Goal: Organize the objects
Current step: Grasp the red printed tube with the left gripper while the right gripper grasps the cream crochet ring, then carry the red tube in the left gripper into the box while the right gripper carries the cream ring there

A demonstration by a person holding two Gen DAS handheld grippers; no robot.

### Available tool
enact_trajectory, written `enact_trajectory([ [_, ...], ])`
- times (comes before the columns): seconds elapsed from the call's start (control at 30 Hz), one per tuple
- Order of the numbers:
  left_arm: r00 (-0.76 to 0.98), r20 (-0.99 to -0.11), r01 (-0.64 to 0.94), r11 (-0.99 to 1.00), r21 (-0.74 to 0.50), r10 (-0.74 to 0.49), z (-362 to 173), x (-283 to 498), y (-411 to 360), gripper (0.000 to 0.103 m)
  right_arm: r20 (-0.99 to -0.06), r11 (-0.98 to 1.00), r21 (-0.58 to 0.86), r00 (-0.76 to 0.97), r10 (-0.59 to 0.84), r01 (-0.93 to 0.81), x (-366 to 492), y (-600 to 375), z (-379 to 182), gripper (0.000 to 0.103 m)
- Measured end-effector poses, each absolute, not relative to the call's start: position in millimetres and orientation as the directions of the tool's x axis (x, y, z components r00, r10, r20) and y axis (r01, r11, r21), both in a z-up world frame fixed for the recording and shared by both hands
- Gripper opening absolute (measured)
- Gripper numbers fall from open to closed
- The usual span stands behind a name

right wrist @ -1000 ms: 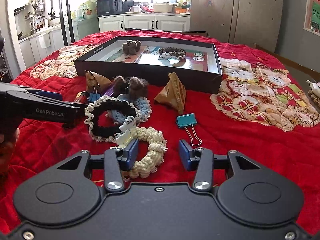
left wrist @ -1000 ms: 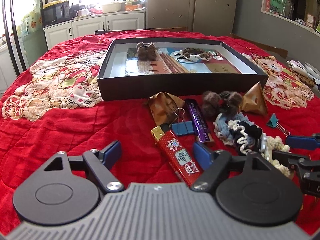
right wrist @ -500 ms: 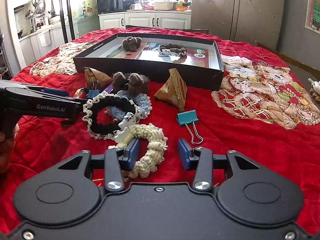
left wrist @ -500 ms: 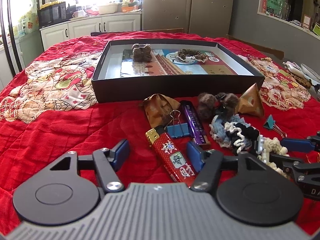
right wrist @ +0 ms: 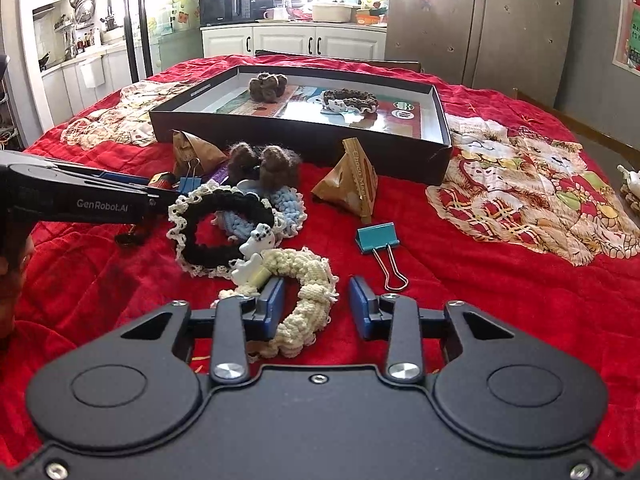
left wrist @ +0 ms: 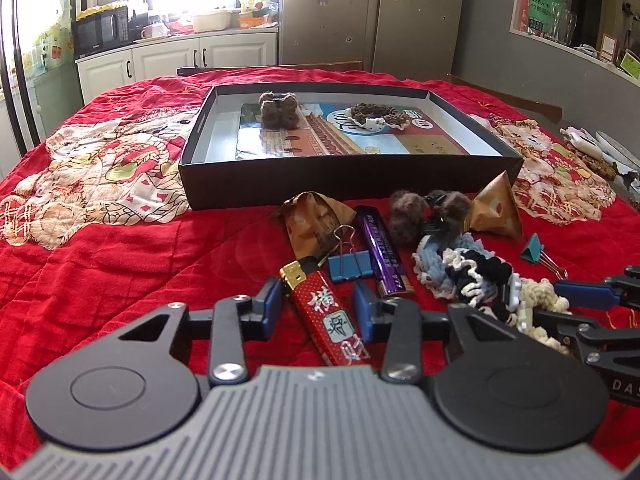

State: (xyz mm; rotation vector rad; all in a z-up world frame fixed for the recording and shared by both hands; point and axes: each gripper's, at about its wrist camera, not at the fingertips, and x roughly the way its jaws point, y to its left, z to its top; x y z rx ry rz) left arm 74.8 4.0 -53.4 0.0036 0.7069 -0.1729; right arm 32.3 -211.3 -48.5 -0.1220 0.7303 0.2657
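Holding a gripper in each hand over the red quilt (left wrist: 120, 280), I have my left gripper (left wrist: 318, 308) low, its jaws parted a moderate way with the red lighter (left wrist: 328, 320) lying between the blue pads (left wrist: 270, 304), which do not look pressed against it. Just beyond the lighter sit a blue binder clip (left wrist: 348, 266) and a purple lighter (left wrist: 384, 254), side by side, with a brown paper packet (left wrist: 316, 218) behind them. My right gripper (right wrist: 316, 306) is likewise parted, and the cream crocheted scrunchie (right wrist: 308, 296) lies partly between its pads (right wrist: 272, 304); I cannot tell whether the left pad touches the yarn. Beside the cream one are a black scrunchie with a lace edge (right wrist: 220, 232), a small white charm (right wrist: 256, 240) resting against it, and a blue scrunchie (right wrist: 280, 208) under it. A fuzzy brown hair clip (right wrist: 264, 164) sits behind those, a pyramid-shaped packet (right wrist: 352, 184) stands to the right, and a teal binder clip (right wrist: 378, 238) lies nearer me. The black box (right wrist: 320, 136) stands open at the far side, holding a brown fuzzy piece (right wrist: 266, 86) and a brown scrunchie (right wrist: 352, 100), well apart from each other.
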Motion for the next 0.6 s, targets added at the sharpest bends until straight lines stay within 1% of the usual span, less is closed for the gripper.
enact_trajectory([
  [0.2,0.744,-0.646,0.162,0.984,-0.072,-0.17,-52.5,74.4,6.0,0.034,-0.671,0.959,-0.02,0.715,0.198,-0.284,31.4,-210.9,-48.2,0.024],
  [0.37,0.745,-0.645,0.159,0.984,-0.078,-0.172,-52.0,73.3,7.1,0.033,-0.671,0.959,-0.019,0.715,0.197,-0.282,31.1,-211.0,-47.9,0.018],
  [0.6,0.747,-0.641,0.16,0.983,-0.085,-0.177,-49.7,70.3,9.6,0.031,-0.667,0.963,-0.007,0.719,0.197,-0.271,30.3,-213.9,-45.7,0.014],
])
